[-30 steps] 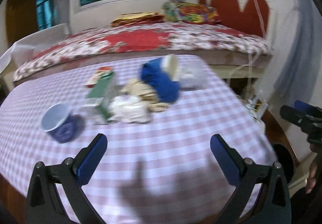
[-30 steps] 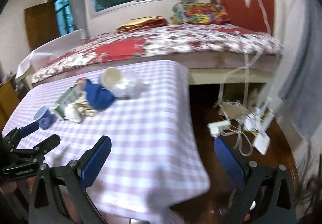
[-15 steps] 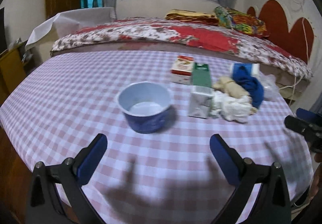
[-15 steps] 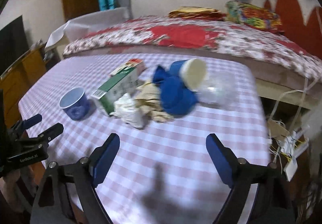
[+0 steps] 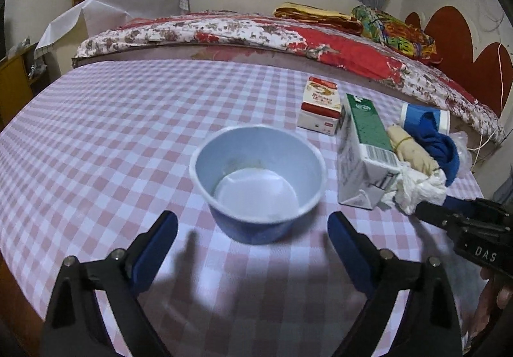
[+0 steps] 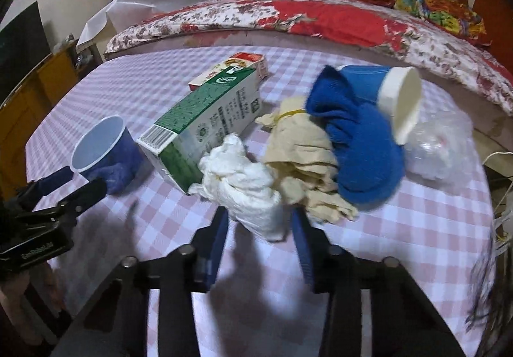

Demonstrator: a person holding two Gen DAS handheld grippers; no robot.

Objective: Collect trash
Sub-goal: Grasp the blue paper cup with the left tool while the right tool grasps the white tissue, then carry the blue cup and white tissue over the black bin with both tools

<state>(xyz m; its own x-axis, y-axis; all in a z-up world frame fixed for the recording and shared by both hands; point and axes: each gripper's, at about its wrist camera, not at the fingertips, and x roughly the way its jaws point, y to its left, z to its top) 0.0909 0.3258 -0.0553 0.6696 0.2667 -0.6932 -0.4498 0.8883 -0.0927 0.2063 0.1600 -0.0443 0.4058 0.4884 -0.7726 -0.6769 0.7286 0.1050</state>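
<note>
the crumpled white tissue [image 6: 247,187] lies straight ahead between the half-closed fingers of the right tool [image 6: 259,225] (just narrowing, not yet pinching), nearer than the spread left tool [image 5: 253,228].

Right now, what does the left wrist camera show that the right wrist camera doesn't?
Only the left wrist view shows the inside bottom of the blue cup between the wide-apart fingers of the left gripper. Only the right wrist view shows the right gripper, jaws just closing around the white crumpled tissue, and the clear plastic bag whole. Both show the green carton and the blue cloth.
</note>
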